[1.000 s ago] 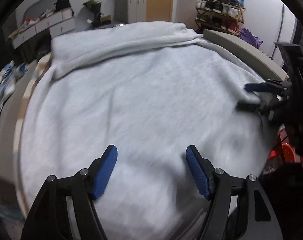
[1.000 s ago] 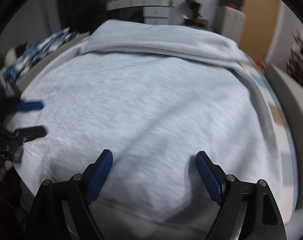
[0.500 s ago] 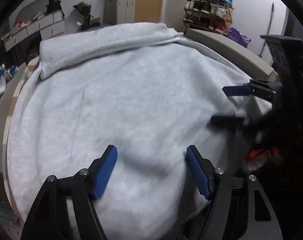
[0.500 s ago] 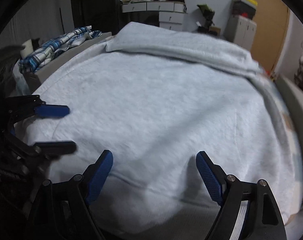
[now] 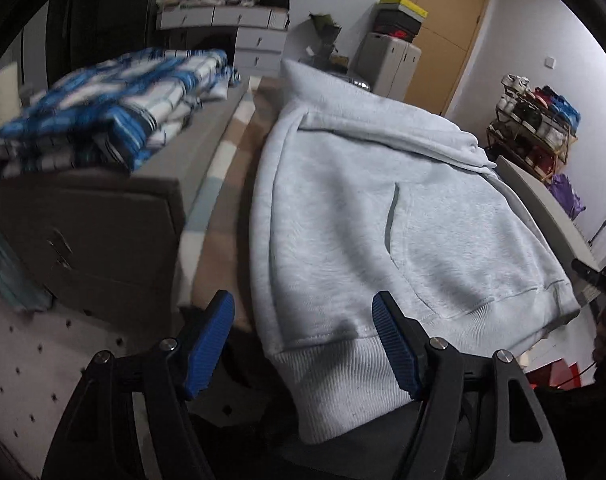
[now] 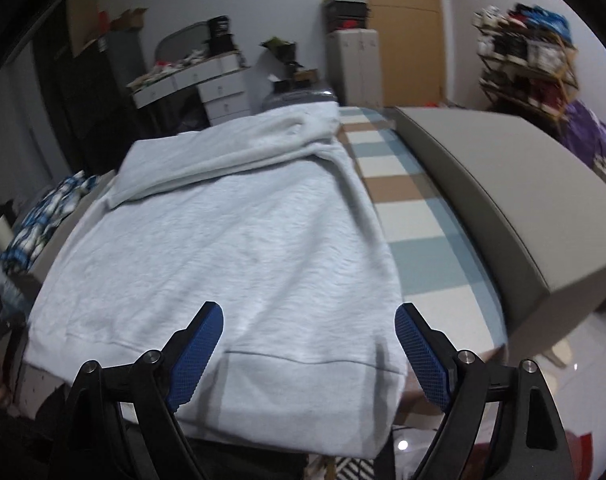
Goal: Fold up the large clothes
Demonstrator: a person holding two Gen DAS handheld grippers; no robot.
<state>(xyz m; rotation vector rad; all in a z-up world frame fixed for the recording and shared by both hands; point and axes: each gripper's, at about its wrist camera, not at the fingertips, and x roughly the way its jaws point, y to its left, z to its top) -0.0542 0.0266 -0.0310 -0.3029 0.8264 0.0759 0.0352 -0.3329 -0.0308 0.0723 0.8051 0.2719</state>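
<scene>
Over the hoodie (image 5: 403, 208) hem, both grippers have drawn back to its corners, fingers apart, gripping nothing.

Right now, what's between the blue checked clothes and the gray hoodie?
In the left wrist view, a strip of checked mat lies bare between the checked clothes and the hoodie.

Both wrist views look down, close; sharing the hoodie (image 5: 403, 208)
</scene>
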